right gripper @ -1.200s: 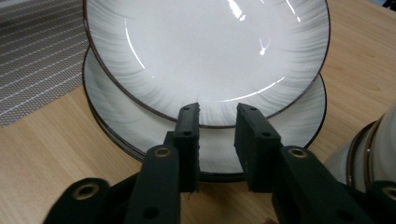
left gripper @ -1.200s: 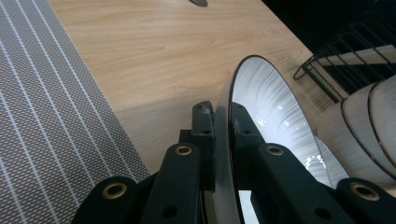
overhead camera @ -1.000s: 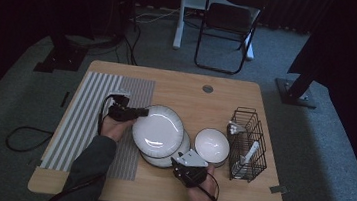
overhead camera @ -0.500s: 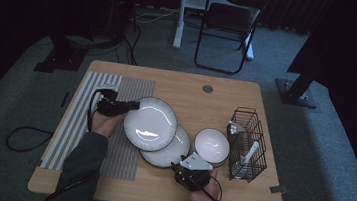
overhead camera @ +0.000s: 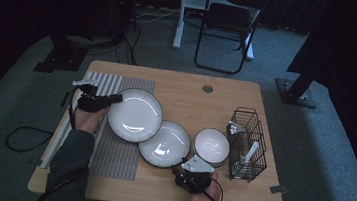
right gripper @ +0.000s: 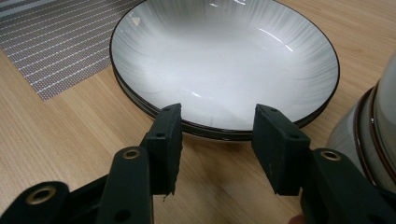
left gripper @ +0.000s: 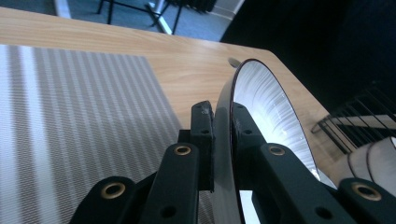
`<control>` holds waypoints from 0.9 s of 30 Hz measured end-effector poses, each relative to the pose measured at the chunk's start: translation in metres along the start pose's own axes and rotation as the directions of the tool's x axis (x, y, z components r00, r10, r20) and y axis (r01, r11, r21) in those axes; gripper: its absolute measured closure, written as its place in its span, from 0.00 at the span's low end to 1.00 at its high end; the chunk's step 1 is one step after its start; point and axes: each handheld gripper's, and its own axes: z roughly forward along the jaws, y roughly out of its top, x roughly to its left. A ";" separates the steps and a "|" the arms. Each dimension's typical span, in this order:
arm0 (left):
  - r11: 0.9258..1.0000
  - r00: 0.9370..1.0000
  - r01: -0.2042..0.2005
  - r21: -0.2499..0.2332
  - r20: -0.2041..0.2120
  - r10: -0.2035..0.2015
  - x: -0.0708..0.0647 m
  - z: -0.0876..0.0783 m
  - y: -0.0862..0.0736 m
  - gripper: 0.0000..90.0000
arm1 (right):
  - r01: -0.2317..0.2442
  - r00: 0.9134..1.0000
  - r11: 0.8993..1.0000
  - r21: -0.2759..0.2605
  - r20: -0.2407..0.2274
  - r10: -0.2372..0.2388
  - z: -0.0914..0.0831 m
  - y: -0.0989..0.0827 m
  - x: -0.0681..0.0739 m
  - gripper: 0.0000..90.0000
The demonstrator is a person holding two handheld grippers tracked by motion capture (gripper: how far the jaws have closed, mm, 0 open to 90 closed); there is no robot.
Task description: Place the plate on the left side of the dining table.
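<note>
We see a white plate [overhead camera: 135, 114] with a dark rim, lifted and tipped over the striped mat (its edge is pinched). More plates [overhead camera: 166, 144] lie stacked flat on the worktop just beside it.

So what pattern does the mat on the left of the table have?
The mat has thin grey and white stripes along its length, clearest in the left gripper view.

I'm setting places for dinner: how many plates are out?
3, maybe more stacked: one plate gripped by the left gripper above the mat, two stacked plates on the table.
</note>
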 end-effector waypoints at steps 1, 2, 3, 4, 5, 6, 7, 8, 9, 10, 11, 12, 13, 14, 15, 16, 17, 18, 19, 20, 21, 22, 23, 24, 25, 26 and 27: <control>1.000 1.000 0.003 -0.004 -0.009 -0.003 0.002 -0.002 0.000 0.93 | -0.001 1.000 1.000 0.000 0.000 0.001 0.000 0.000 0.000 0.58; 1.000 1.000 0.008 -0.007 -0.017 -0.008 0.005 -0.004 0.000 0.93 | -0.001 1.000 1.000 0.000 0.000 0.001 0.000 0.000 0.000 0.58; 1.000 1.000 0.012 -0.011 -0.024 -0.013 0.007 -0.006 0.000 0.93 | -0.002 1.000 1.000 0.000 0.000 0.002 0.000 0.000 0.000 0.58; 1.000 0.999 0.017 -0.015 -0.031 -0.017 0.010 -0.008 -0.001 0.93 | -0.003 1.000 1.000 0.001 0.001 0.003 0.000 -0.001 0.000 0.57; 1.000 0.999 0.022 -0.019 -0.037 -0.023 0.012 -0.010 -0.001 0.93 | -0.004 1.000 1.000 0.001 0.000 0.004 0.000 -0.001 0.000 0.57; 0.999 0.999 0.027 -0.021 -0.040 -0.027 0.014 -0.011 -0.001 0.93 | 0.000 1.000 1.000 0.002 0.000 0.000 0.000 -0.001 0.000 0.57; 0.999 0.998 0.032 -0.024 -0.048 -0.033 0.017 -0.013 -0.002 0.93 | 0.000 1.000 1.000 0.001 0.000 0.000 0.000 -0.001 0.000 0.57; 0.999 0.998 0.037 -0.029 -0.055 -0.039 0.020 -0.015 -0.003 0.93 | 0.001 1.000 1.000 0.001 0.000 -0.001 0.000 -0.001 0.000 0.57; 0.999 0.997 0.042 -0.032 -0.062 -0.044 0.022 -0.017 -0.003 0.93 | 0.000 1.000 1.000 0.001 0.000 0.000 0.000 -0.001 0.000 0.57; 0.998 0.996 0.045 -0.035 -0.070 -0.048 0.025 -0.019 -0.004 0.93 | -0.002 1.000 1.000 0.000 -0.001 0.002 0.000 -0.001 0.000 0.57; 0.998 0.996 0.050 -0.038 -0.079 -0.053 0.028 -0.021 -0.004 0.93 | -0.001 1.000 1.000 -0.001 -0.002 0.001 -0.001 -0.001 0.000 0.57; 0.998 0.995 0.054 -0.041 -0.086 -0.058 0.030 -0.023 -0.005 0.93 | -0.001 1.000 1.000 -0.001 -0.001 0.001 -0.001 -0.001 0.000 0.57; 0.997 0.994 0.060 -0.045 -0.094 -0.064 0.033 -0.024 -0.005 0.93 | -0.001 1.000 1.000 -0.001 -0.002 0.001 -0.001 -0.001 0.000 0.57; 0.997 0.993 0.063 -0.044 -0.102 -0.067 0.036 -0.026 -0.006 0.93 | -0.001 1.000 1.000 -0.002 -0.002 0.001 -0.001 -0.001 0.000 0.57; 0.997 0.991 0.067 -0.044 -0.110 -0.072 0.039 -0.028 -0.007 0.93 | -0.002 1.000 1.000 -0.001 -0.002 0.002 -0.001 -0.001 0.000 0.57; 0.996 0.990 0.073 -0.047 -0.117 -0.078 0.041 -0.030 -0.007 0.93 | -0.002 1.000 1.000 -0.001 -0.002 0.002 -0.001 -0.001 0.000 0.57; 0.996 0.989 0.076 -0.046 -0.122 -0.081 0.044 -0.032 -0.008 0.93 | -0.002 1.000 1.000 -0.001 -0.002 0.002 0.000 -0.001 0.000 0.57; 0.996 0.988 0.080 -0.045 -0.127 -0.085 0.047 -0.033 -0.009 0.93 | -0.002 1.000 1.000 0.001 -0.003 0.002 0.000 -0.001 0.000 0.57; 0.995 0.987 0.084 -0.048 -0.133 -0.089 0.050 -0.035 -0.011 0.93 | -0.001 1.000 1.000 0.002 -0.002 0.001 0.000 -0.002 0.000 0.57; 0.995 0.985 0.091 -0.049 -0.140 -0.097 0.052 -0.036 -0.012 0.93 | -0.002 1.000 1.000 0.004 -0.003 0.002 0.000 -0.002 0.000 0.57; 0.994 0.984 0.096 -0.051 -0.147 -0.103 0.055 -0.038 -0.013 0.93 | -0.002 1.000 1.000 0.004 -0.004 0.002 0.001 -0.002 0.000 0.57; 0.994 0.982 0.099 -0.052 -0.157 -0.106 0.057 -0.039 -0.015 0.93 | -0.001 1.000 1.000 0.004 -0.004 0.001 0.001 -0.002 0.000 0.57; 0.993 0.980 0.104 -0.051 -0.163 -0.111 0.059 -0.040 -0.016 0.93 | -0.001 1.000 1.000 0.003 -0.004 0.001 0.001 -0.002 0.000 0.57; 0.993 0.978 0.109 -0.052 -0.172 -0.117 0.061 -0.041 -0.017 0.93 | -0.001 1.000 1.000 0.004 -0.004 0.001 0.001 -0.002 0.000 0.57; 0.992 0.977 0.112 -0.050 -0.179 -0.119 0.064 -0.042 -0.019 0.93 | -0.001 1.000 1.000 0.004 -0.005 0.001 0.001 -0.002 0.000 0.57; 0.992 0.975 0.117 -0.049 -0.185 -0.124 0.066 -0.042 -0.020 0.93 | -0.001 1.000 1.000 0.004 -0.005 0.001 0.001 -0.002 0.000 0.57; 0.992 0.973 0.120 -0.048 -0.192 -0.127 0.067 -0.043 -0.022 0.93 | -0.002 1.000 1.000 0.004 -0.004 0.002 0.001 -0.002 0.001 0.57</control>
